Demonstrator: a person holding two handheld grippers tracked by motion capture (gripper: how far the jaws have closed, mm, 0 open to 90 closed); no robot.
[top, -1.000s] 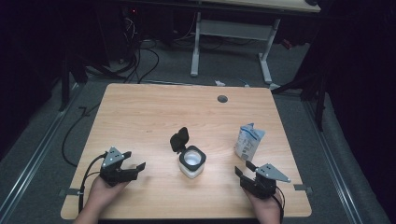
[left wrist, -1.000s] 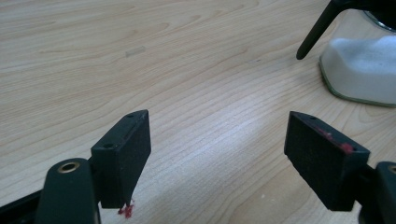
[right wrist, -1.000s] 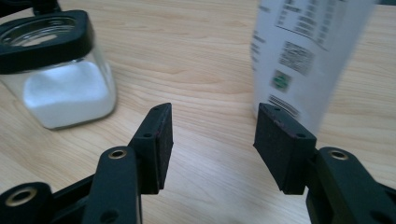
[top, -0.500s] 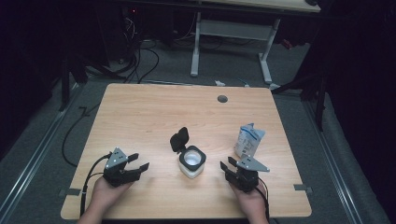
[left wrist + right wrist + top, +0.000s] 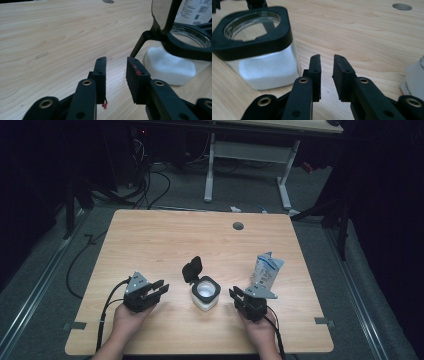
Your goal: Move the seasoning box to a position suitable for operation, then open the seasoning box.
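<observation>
1. High view. Wooden table (image 5: 150, 240) with a round grommet hole (image 5: 238, 226) near its far edge. At centre front stands a square clear jar (image 5: 206, 293) with a black rim, part-filled with white powder, its hinged black lid (image 5: 192, 270) raised at the far-left side. A white and blue pouch (image 5: 265, 269) stands upright to the jar's right. Left gripper (image 5: 159, 289) held in the left hand (image 5: 127, 317), just left of the jar; right gripper (image 5: 235, 294) held in the right hand (image 5: 257, 330), just right of the jar and in front of the pouch. Both grippers empty.

2. Left gripper view. Left gripper (image 5: 116, 72): jaws parted by a narrow gap, nothing between them, low over the table. The jar (image 5: 172, 65) lies ahead to the right, lid (image 5: 163, 12) upright; the pouch (image 5: 197, 10) beyond it.

3. Right gripper view. Right gripper (image 5: 327, 67): jaws slightly apart, grasping nothing. The jar (image 5: 259, 47) stands near, ahead to the left; pouch (image 5: 414, 80) edge at right; grommet hole (image 5: 402, 6) far off.
</observation>
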